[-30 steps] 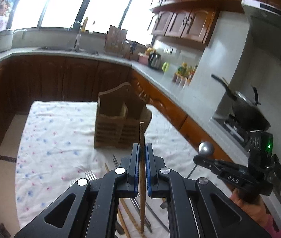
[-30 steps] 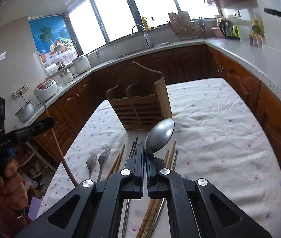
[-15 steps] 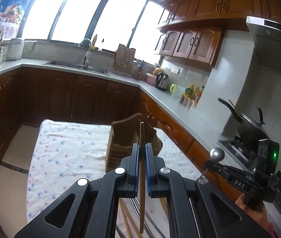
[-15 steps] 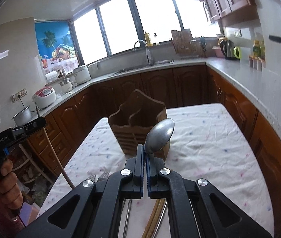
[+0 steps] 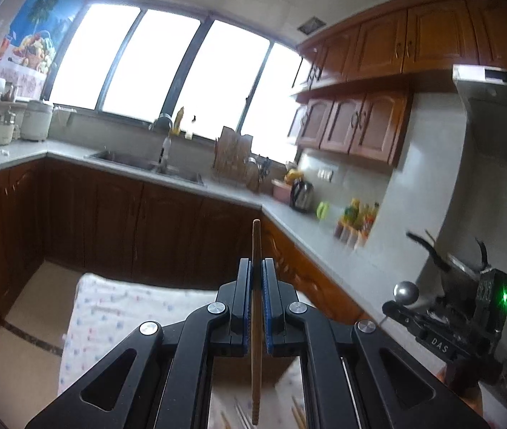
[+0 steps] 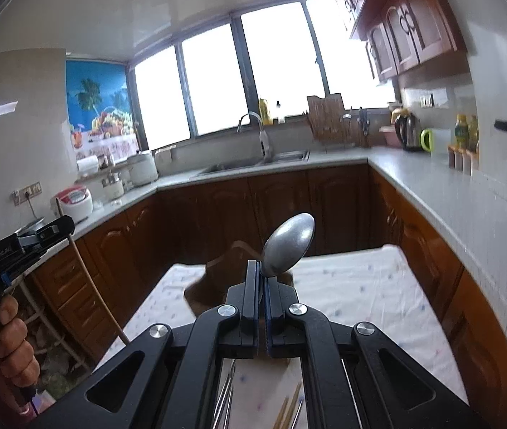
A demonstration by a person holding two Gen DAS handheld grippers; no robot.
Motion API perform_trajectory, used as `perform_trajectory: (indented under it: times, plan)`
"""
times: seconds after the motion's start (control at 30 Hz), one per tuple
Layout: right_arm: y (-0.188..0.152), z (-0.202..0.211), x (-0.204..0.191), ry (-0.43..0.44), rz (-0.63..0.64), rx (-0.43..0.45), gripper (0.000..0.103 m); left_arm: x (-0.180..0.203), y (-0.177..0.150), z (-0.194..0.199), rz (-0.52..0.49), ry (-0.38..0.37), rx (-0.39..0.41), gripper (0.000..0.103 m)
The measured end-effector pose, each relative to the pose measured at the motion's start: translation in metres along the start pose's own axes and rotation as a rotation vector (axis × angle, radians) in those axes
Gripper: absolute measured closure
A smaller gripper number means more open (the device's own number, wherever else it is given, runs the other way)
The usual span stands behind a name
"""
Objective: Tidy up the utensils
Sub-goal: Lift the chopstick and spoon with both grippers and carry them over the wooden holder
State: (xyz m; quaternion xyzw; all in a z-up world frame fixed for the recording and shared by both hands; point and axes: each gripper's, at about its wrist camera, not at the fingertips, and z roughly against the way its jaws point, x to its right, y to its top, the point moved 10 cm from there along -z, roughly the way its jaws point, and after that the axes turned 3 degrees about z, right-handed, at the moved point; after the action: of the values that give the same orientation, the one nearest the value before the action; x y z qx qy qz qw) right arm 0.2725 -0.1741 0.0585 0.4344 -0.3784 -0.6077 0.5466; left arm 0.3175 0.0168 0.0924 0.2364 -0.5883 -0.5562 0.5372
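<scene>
Kitchen with brown cabinets, grey counters and a wide bright window; flowered tablecloth (image 6: 360, 286) spread over the table below both cameras.

Nearest, left gripper (image 5: 257, 300) clamped on a wooden chopstick (image 5: 256, 250), held upright, tip poking above the closed jaws, lower end hanging over loose utensils on the cloth. Also seen from the right wrist view at far left, chopstick slanting down from it (image 6: 88, 271).

Right gripper (image 6: 261, 307) pinched on the neck of a metal spoon (image 6: 289, 245), bowl raised and tilted right. Just behind it, wooden utensil holder (image 6: 214, 279) standing on the cloth. Below, more chopsticks (image 6: 289, 407) and metal handles lying flat.

Farther off, sink (image 6: 253, 166) under the window, kettle (image 6: 406, 132) on the right counter.
</scene>
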Motion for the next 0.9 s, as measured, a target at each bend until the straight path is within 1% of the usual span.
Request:
perform_trajectory:
  times: [0.07,0.17,0.27,0.4,0.5,0.57,0.67,0.7,0.87,0.9]
  plan:
    - [0.011,-0.007,0.001,-0.008,0.003,0.025,0.101,-0.002,0.002,-0.008,0.004,0.002,0.025,0.099]
    - [0.021,-0.022,0.004,-0.017,0.001,0.039,0.101,-0.005,0.007,-0.026,0.015,0.010,0.074,0.099]
    - [0.025,-0.041,0.008,-0.026,0.000,0.032,0.101,-0.012,0.008,-0.049,0.028,0.033,0.122,0.099]
    - [0.022,-0.068,0.011,-0.040,0.009,0.009,0.101,-0.022,-0.008,-0.084,0.042,0.063,0.147,0.099]
    - [0.013,-0.088,0.014,-0.051,0.018,-0.022,0.101,-0.027,-0.024,-0.117,0.057,0.084,0.135,0.099]
    - [0.003,-0.101,0.015,-0.052,0.020,-0.051,0.101,-0.032,-0.042,-0.142,0.055,0.105,0.120,0.099]
    - [-0.017,-0.119,0.016,-0.055,0.027,-0.101,0.101,-0.033,-0.063,-0.171,0.045,0.117,0.084,0.099]
    - [-0.022,-0.123,0.017,-0.057,0.029,-0.115,0.101,-0.034,-0.077,-0.183,0.037,0.124,0.066,0.099]
    - [-0.046,-0.139,0.025,-0.067,0.021,-0.168,0.101,-0.035,-0.117,-0.218,0.009,0.144,0.021,0.099]
    - [-0.048,-0.141,0.027,-0.067,0.018,-0.173,0.101,-0.036,-0.113,-0.220,0.009,0.144,0.016,0.099]
